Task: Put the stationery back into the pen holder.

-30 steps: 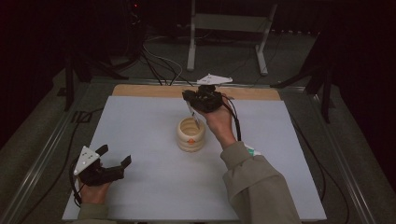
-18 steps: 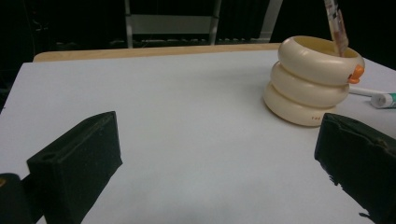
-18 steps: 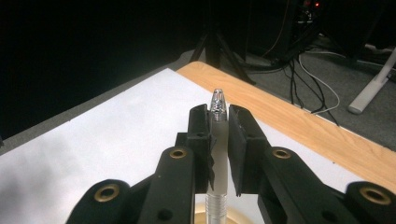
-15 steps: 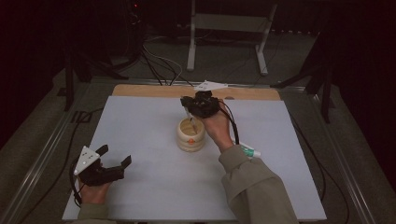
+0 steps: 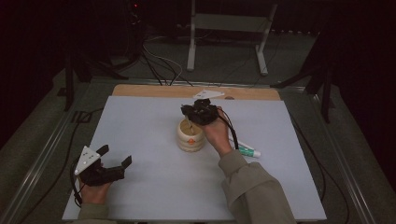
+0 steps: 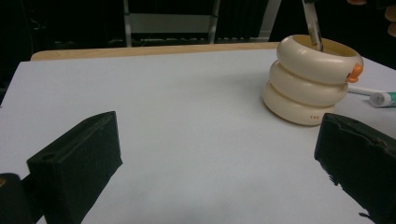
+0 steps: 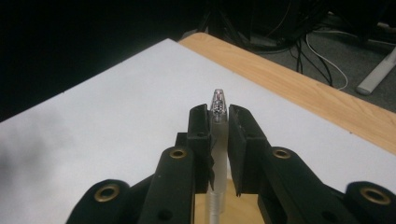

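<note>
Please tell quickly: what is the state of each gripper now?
Left gripper: open, holding nothing.
Right gripper: closed on a toothbrush above the cream holder.

A white sheet (image 5: 154, 186) covers most of the table, leaving a strip of bare wooden tabletop (image 5: 140, 90) along the far edge. Near the middle of the sheet stands a cream ribbed holder (image 5: 190, 136), three stacked rings in shape, with a small orange tab at its rim. Just to its right, a little nearer, a white tube with a green cap (image 5: 246, 150) lies flat on the sheet. On the far wooden strip rests a small dark round thing (image 5: 229, 98), too small to identify.
</note>
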